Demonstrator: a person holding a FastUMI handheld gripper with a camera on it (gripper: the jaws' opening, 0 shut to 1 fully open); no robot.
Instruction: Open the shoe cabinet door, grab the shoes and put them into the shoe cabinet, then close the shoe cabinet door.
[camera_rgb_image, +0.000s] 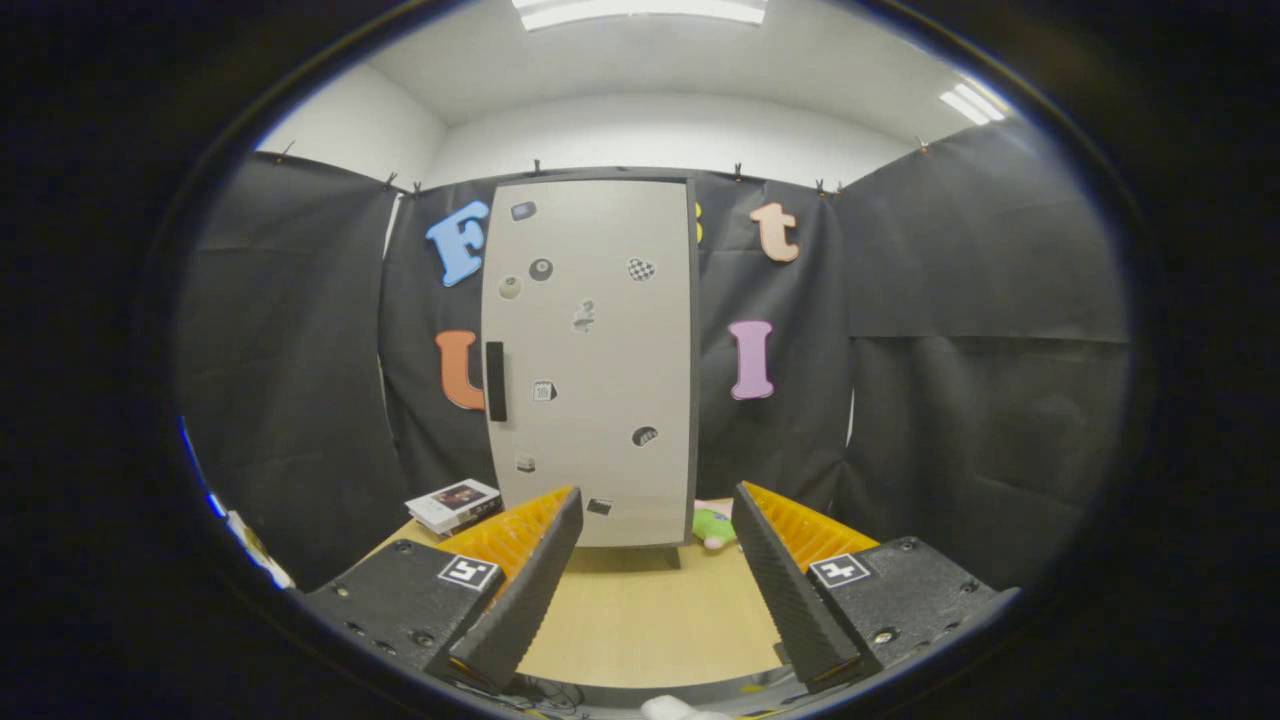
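Book (455, 503) lies left of the cabinet (590, 360). Door shut; handle (495, 381) on its left edge, well beyond the gripper (655, 535), whose jaws stand open and empty. Risk: a misaligned approach slips off the narrow handle. Toy (712, 525) lies right.

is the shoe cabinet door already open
No, the shoe cabinet door sits flat and shut, its handle untouched, beyond the open gripper.

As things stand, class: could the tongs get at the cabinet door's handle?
Probably yes. The tongs are open and hold nothing, bare table lies ahead, and the black handle on the shut cabinet door faces them unobstructed, up to the left.
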